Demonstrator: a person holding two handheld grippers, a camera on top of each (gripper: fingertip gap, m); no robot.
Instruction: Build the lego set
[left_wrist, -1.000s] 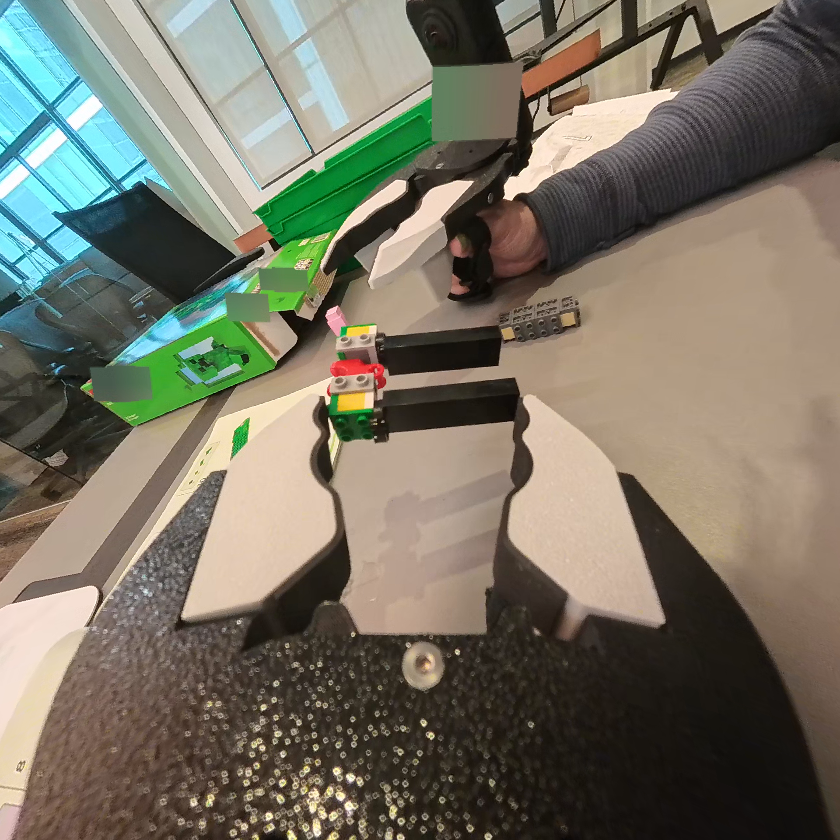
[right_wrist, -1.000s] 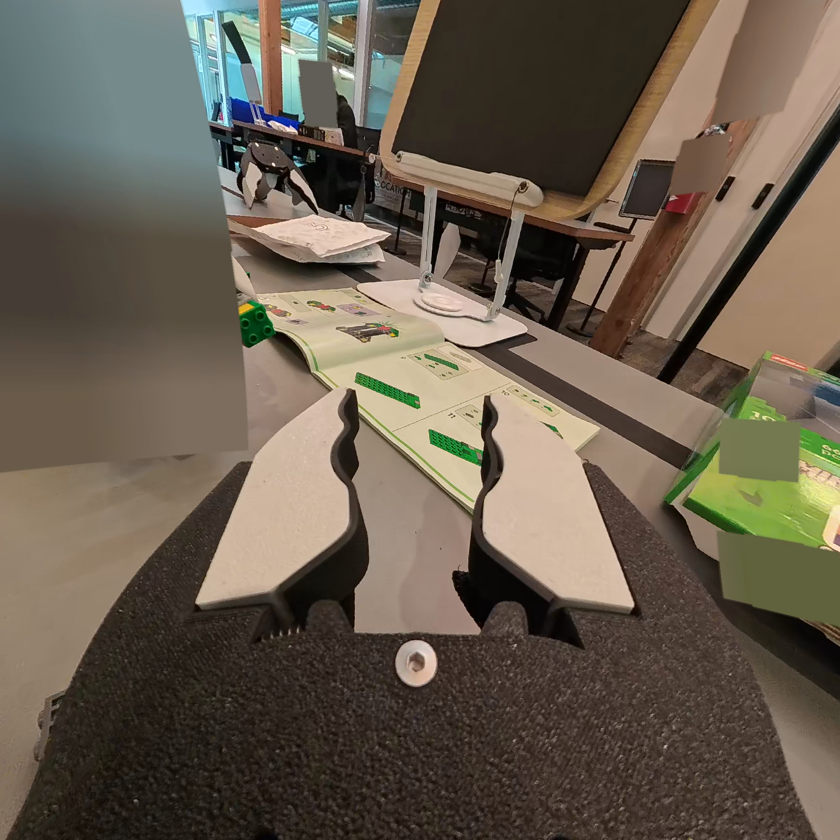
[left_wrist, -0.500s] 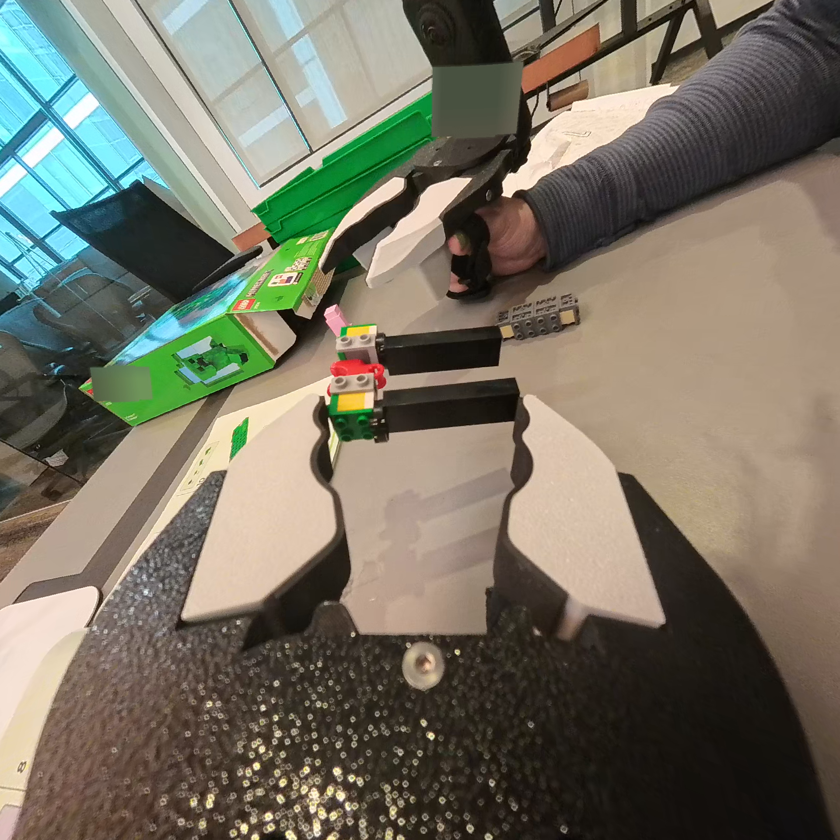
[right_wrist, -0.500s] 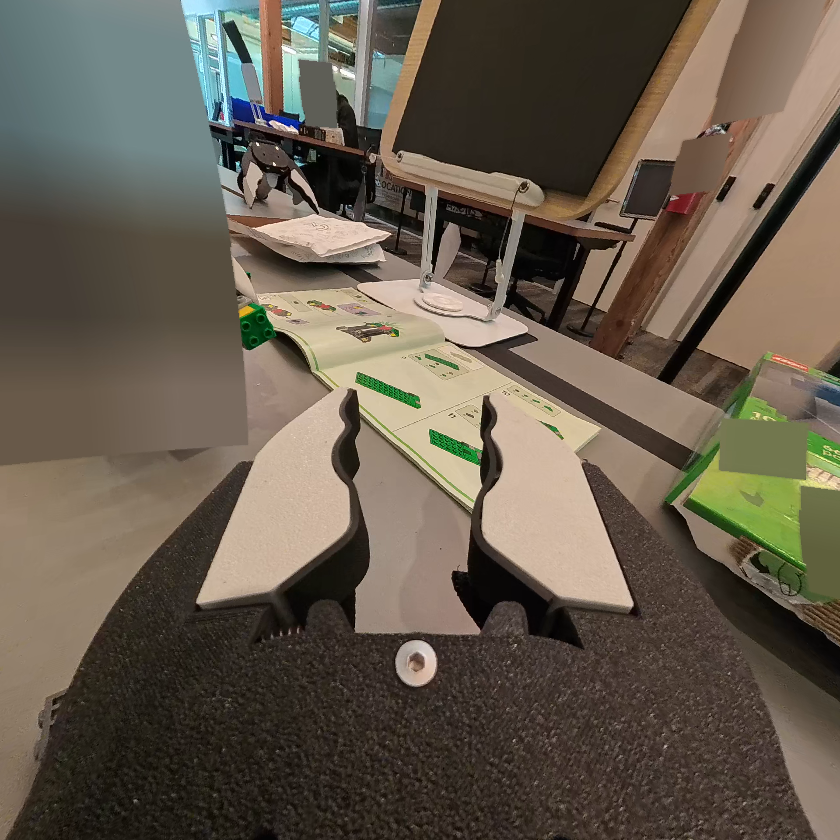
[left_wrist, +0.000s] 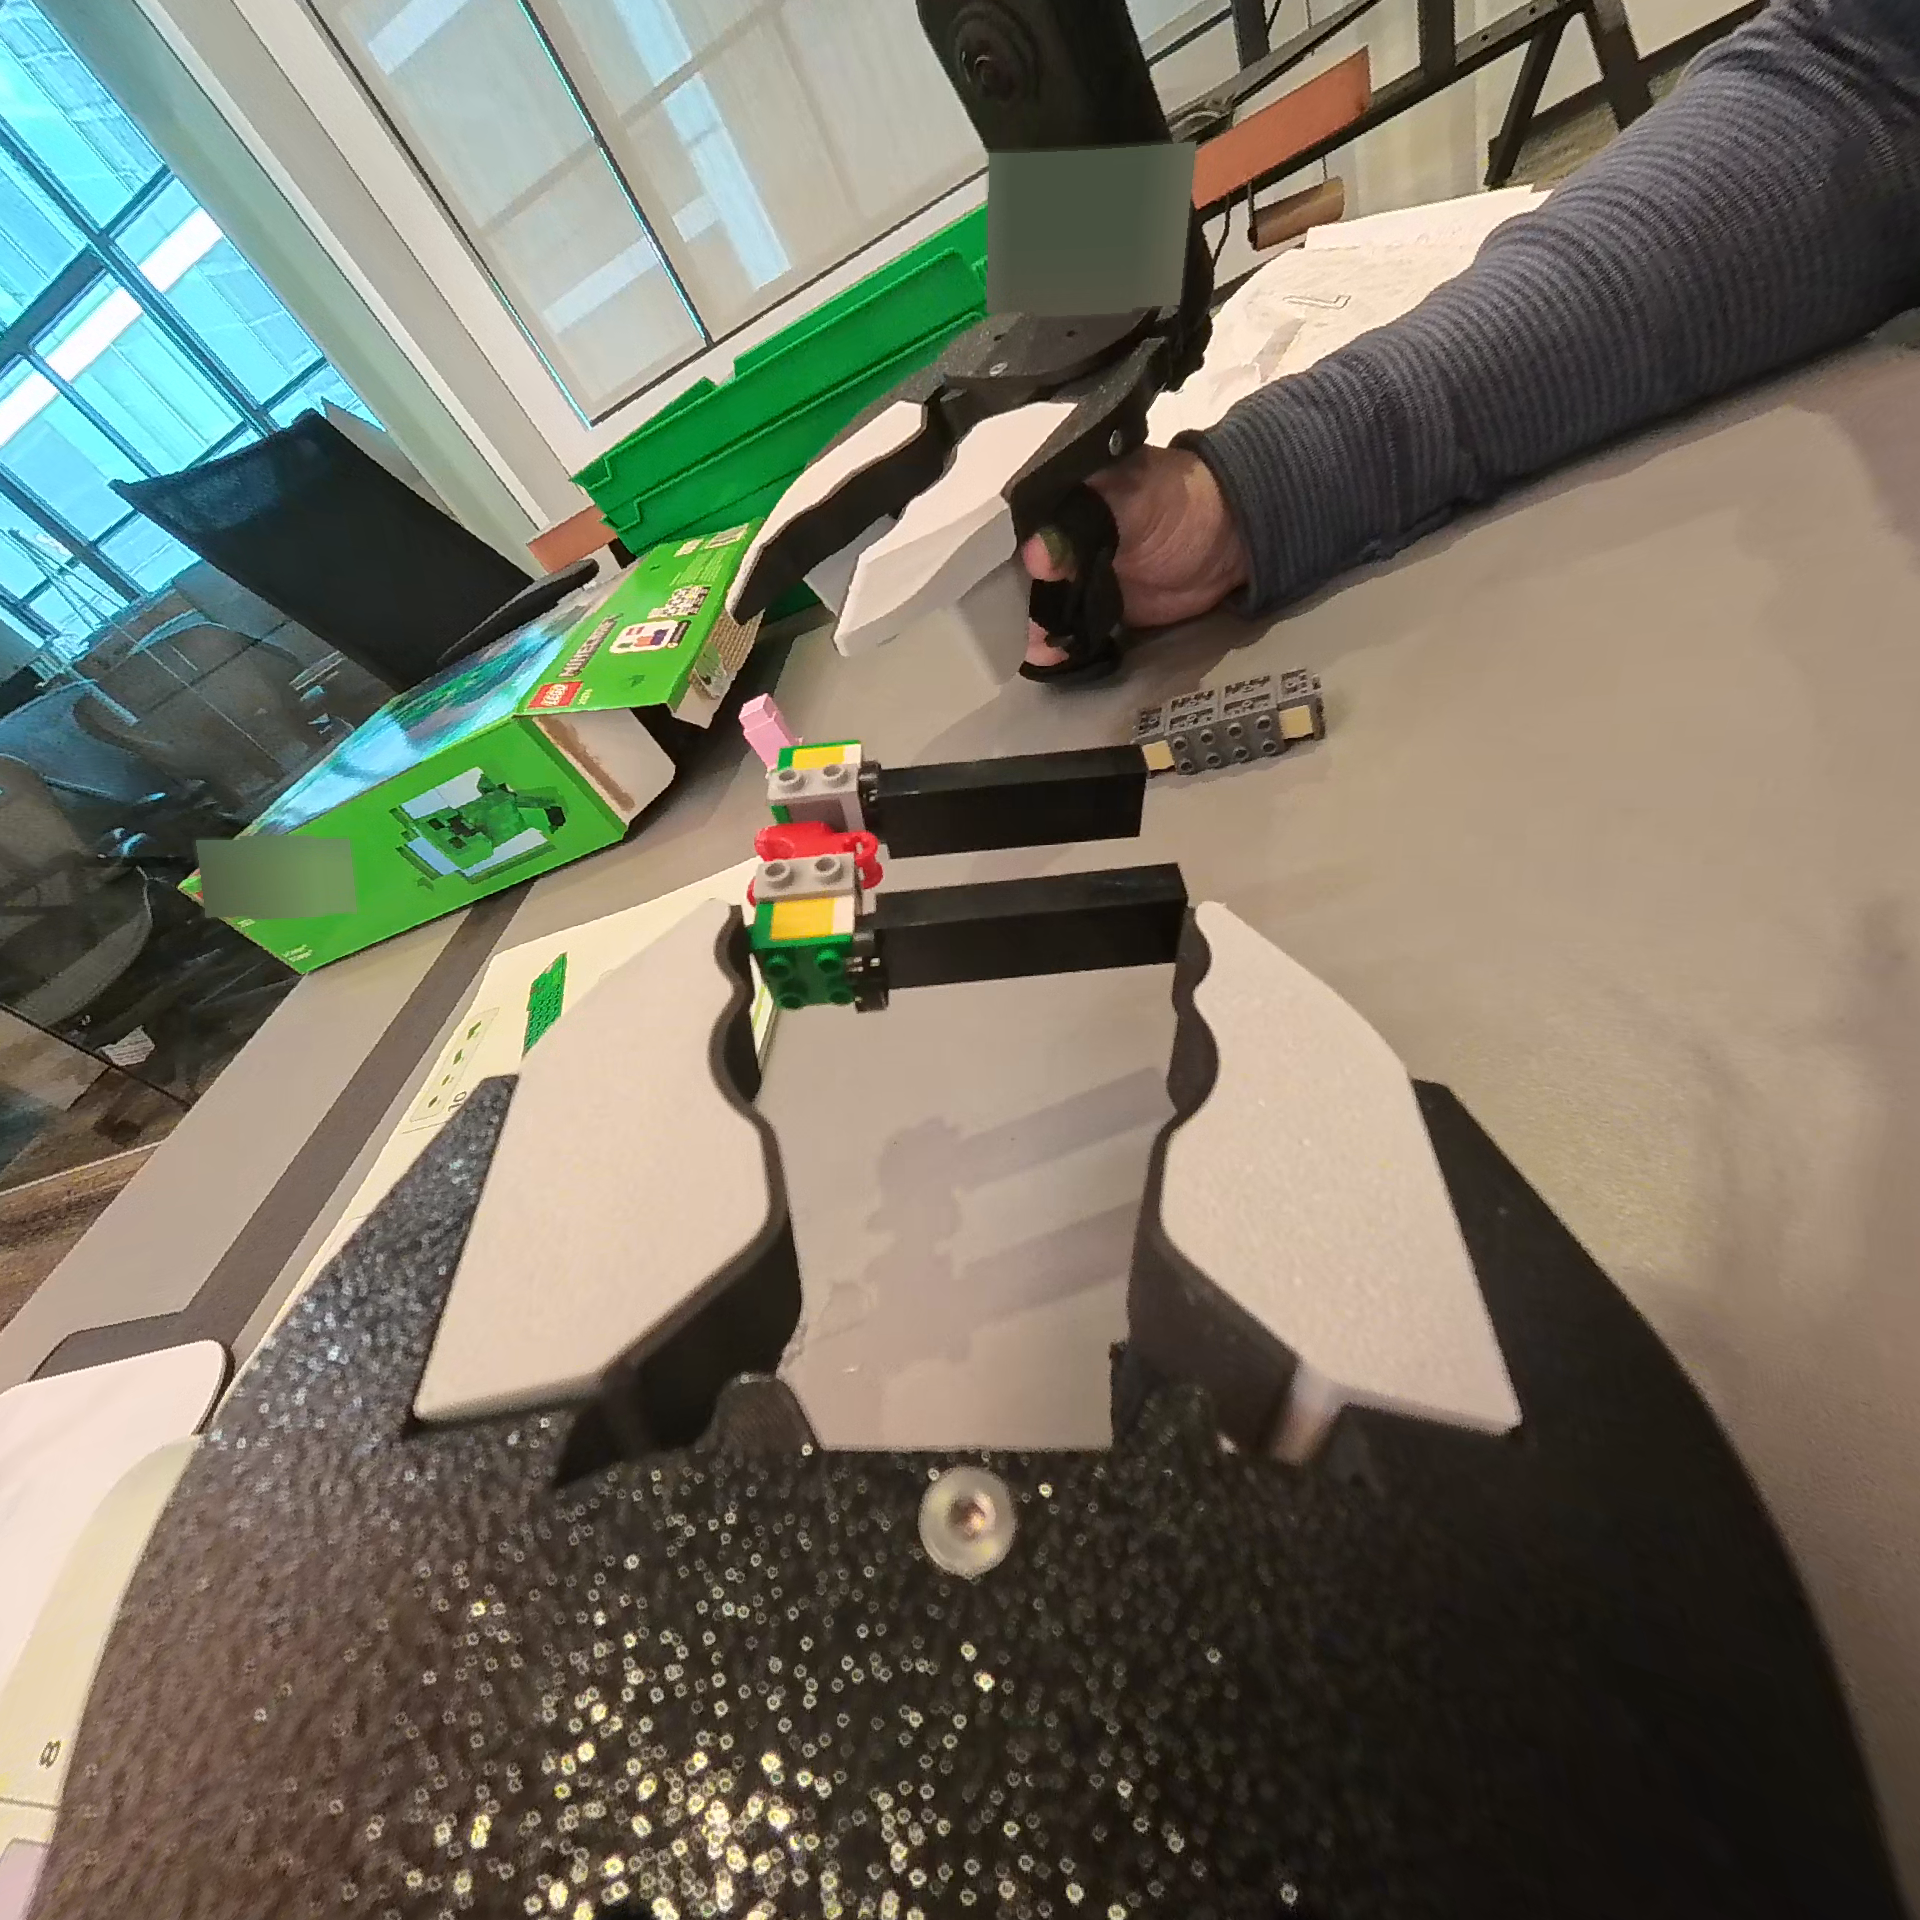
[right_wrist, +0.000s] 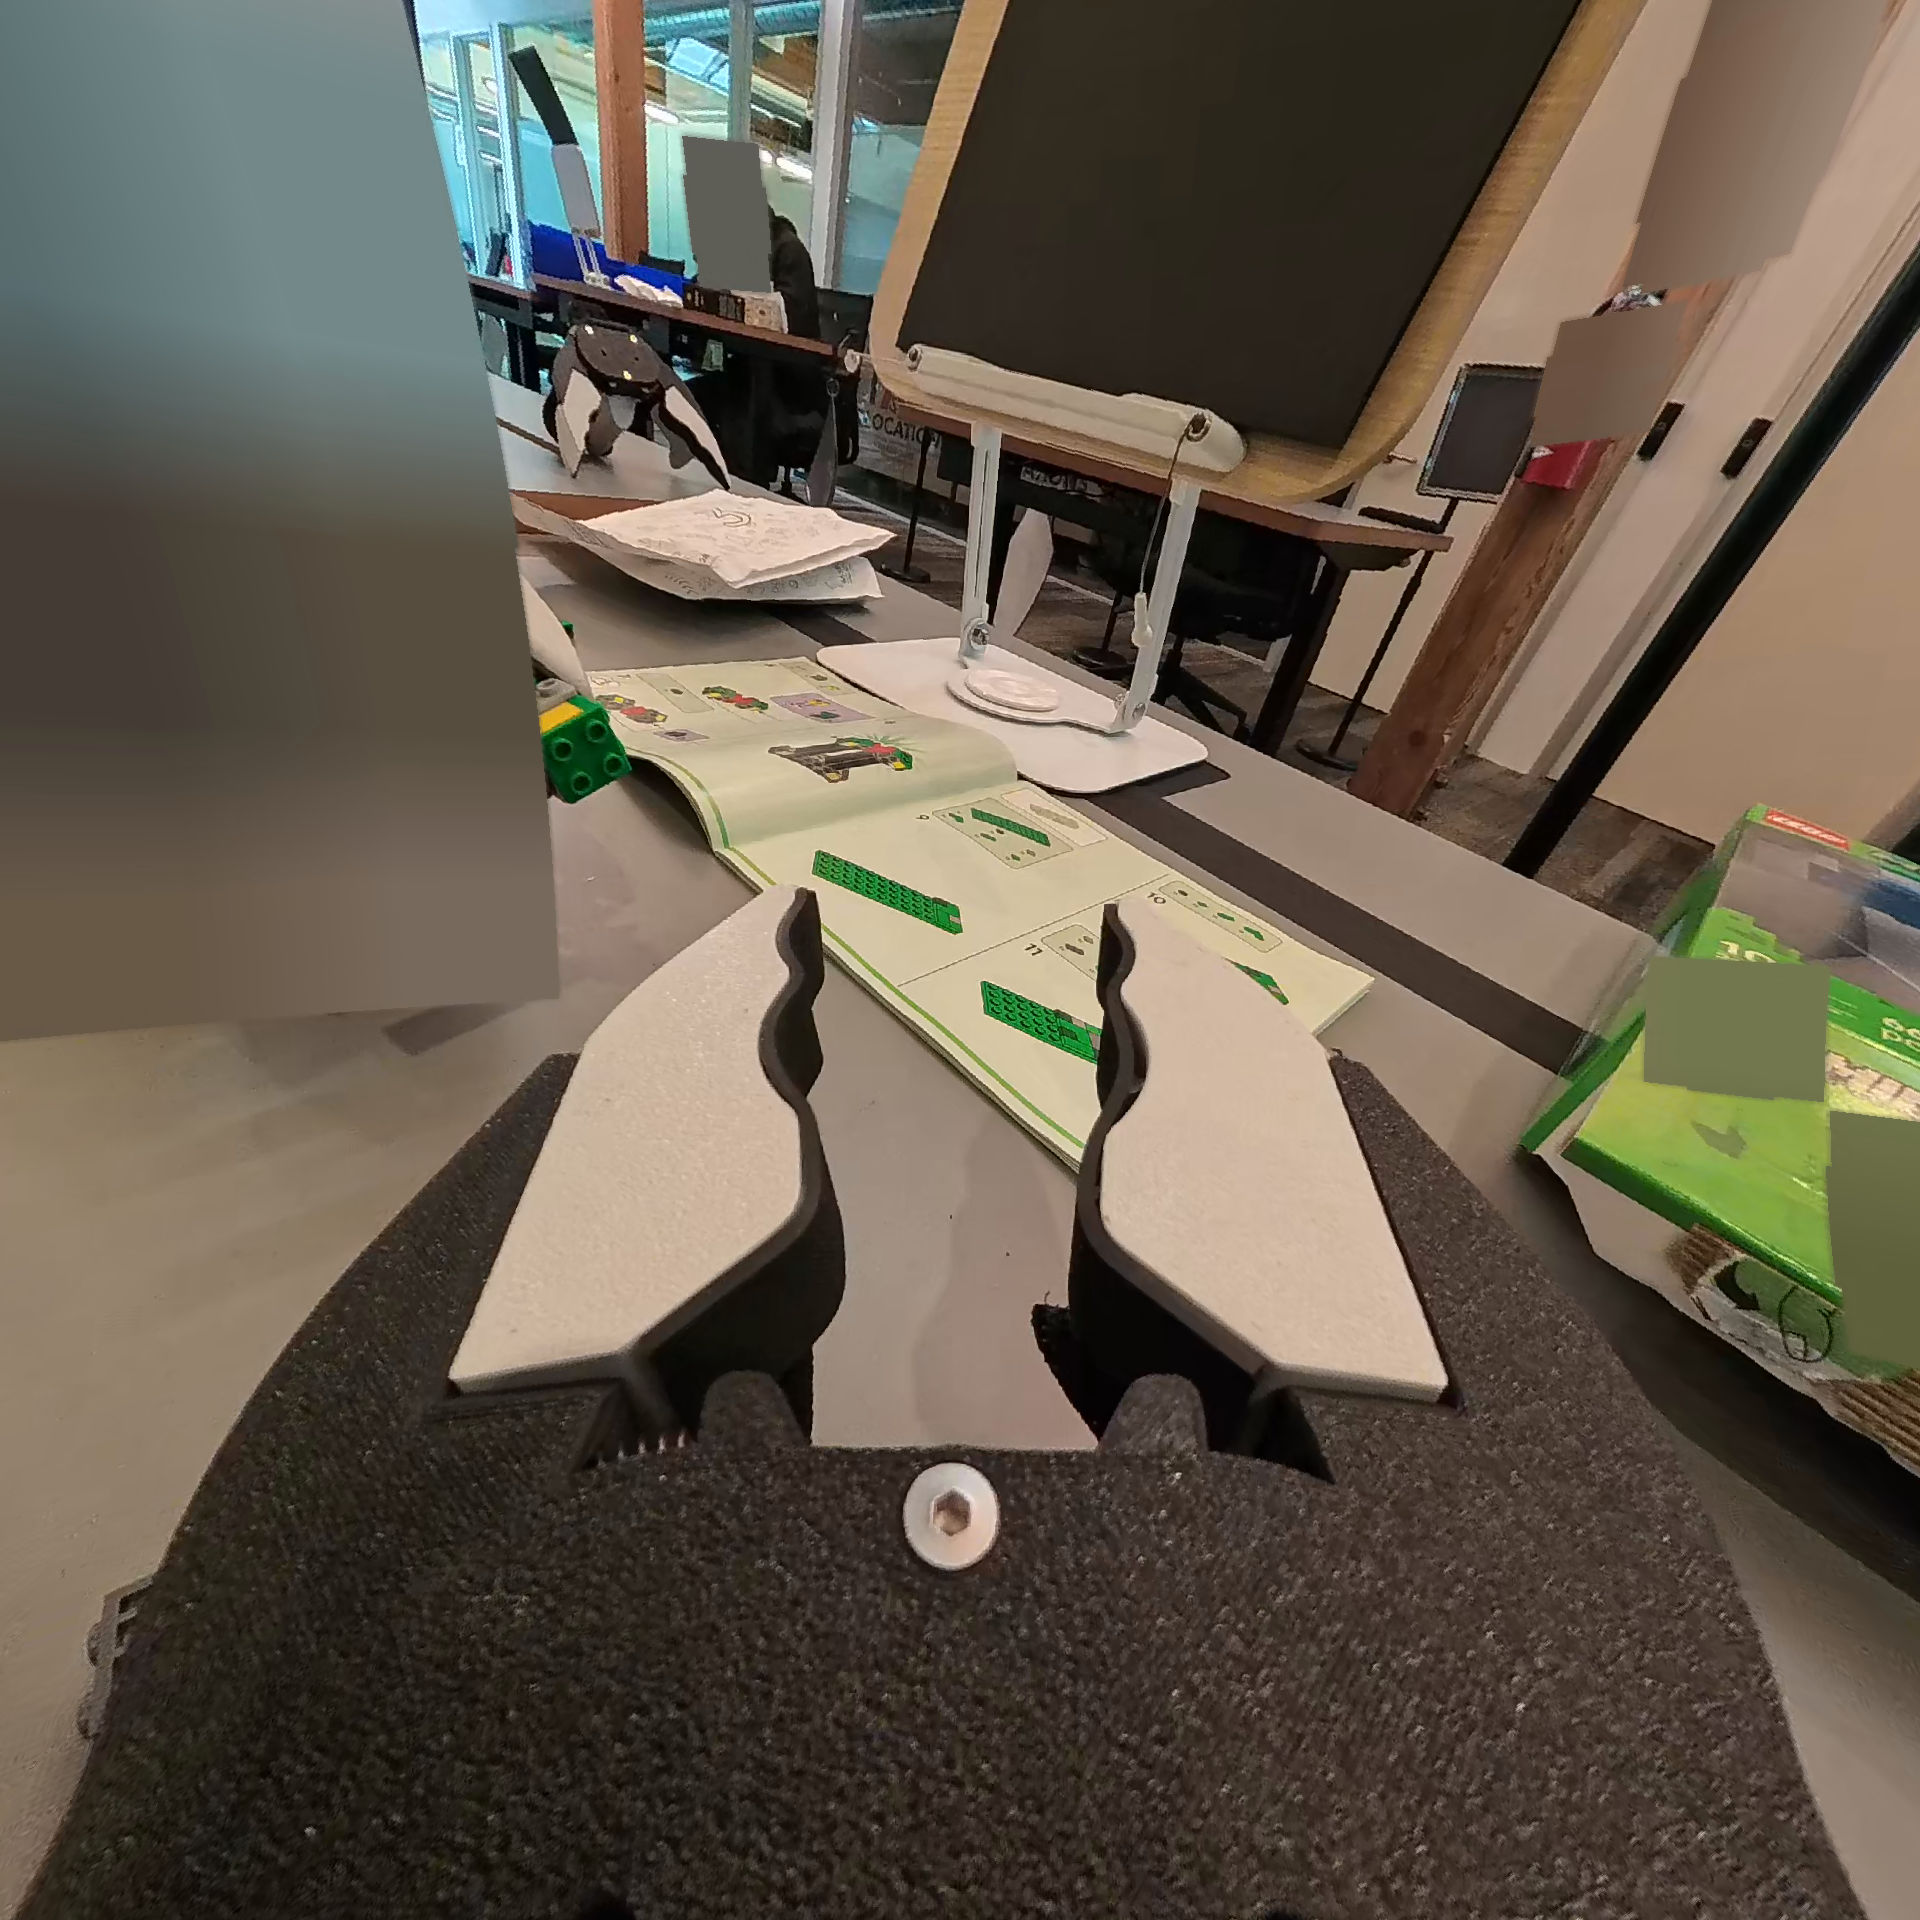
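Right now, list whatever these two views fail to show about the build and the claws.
- Lego assembly, left wrist view: its underside and far side are hidden by its own bricks.
- Same assembly, right wrist view: mostly covered by a blur patch.
- Grey brick strip, left wrist view: too small for stud detail.
- Right claw, left wrist view: seen side-on, so its gap is unclear there.
- Instruction booklet, right wrist view: near corner hidden behind the claw's fingers.

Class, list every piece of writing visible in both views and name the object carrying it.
I will not copy any writing; these carry it.
Green set box: logo and print.
Open instruction booklet: small step numbers.
White paper: faint printed marks.
Grey brick strip: marks too small to read.
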